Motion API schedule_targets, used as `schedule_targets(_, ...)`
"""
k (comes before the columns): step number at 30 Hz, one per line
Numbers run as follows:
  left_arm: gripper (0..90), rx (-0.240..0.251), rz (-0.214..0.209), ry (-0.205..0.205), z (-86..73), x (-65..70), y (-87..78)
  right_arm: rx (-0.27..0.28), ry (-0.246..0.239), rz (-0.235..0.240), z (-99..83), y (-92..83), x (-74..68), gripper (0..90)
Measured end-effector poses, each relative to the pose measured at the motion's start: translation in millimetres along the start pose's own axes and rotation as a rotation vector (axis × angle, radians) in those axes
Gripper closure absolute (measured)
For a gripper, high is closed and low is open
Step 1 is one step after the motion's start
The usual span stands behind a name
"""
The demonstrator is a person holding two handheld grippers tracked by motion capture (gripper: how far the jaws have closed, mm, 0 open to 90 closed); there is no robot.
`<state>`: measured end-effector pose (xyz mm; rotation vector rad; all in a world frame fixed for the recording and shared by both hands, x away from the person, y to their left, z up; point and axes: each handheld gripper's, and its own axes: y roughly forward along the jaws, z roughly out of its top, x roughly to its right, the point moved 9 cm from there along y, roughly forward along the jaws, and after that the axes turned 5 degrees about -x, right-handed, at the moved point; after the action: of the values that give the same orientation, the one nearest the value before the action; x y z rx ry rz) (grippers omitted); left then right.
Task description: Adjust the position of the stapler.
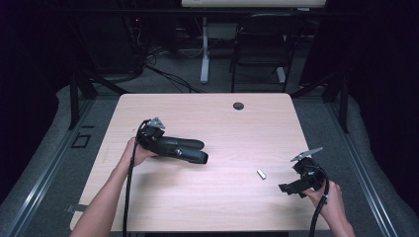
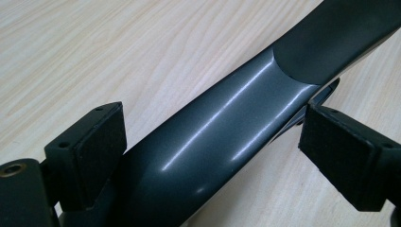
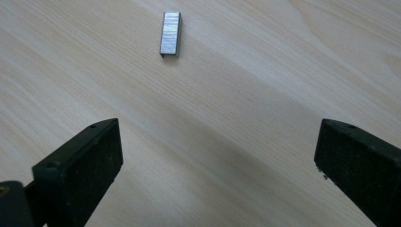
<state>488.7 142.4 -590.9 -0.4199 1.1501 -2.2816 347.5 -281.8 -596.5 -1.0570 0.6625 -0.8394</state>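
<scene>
- The pale wood-grain counter [image 3: 265, 71] looks smooth and matt, with fine streaks running along it.
- The small silver metal block of staples [image 3: 170, 33] on the counter has a brushed, finely ribbed sheen.
- The long dark grey plastic stapler [image 2: 222, 127] is glossy along its body, catching light streaks; its black end [image 2: 340, 38] looks matt.
- The black gripper pads [image 3: 94, 165] look matt and finely rough.

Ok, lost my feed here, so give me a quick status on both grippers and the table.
Left gripper jaws around the dark stapler. Right gripper open, short of the staple strip. Nothing between them.
</scene>
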Motion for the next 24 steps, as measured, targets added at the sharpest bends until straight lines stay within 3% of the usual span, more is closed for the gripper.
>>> schedule_targets(4,9.8,0.001,0.003,0.01,0.4,0.8,-0.2,-0.005,-0.003,0.008,0.4,0.8,-2.0,1.7)
schedule_targets(9,12.1,-0.036,-0.005,0.066,4.1,7.8,6.5,-0.01,-0.009,0.01,0.8,1.3,-2.3,2.3)
schedule_targets(20,22.1,-0.04,-0.051,0.078,2.2,11.8,0.1,-0.027,-0.007,0.012,-1.6,3.0,-1.1,2.9)
schedule_targets(24,28.1,-0.051,-0.074,0.061,1.6,16.4,-2.6,-0.016,0.001,0.012,0.3,3.2,-2.3,3.2)
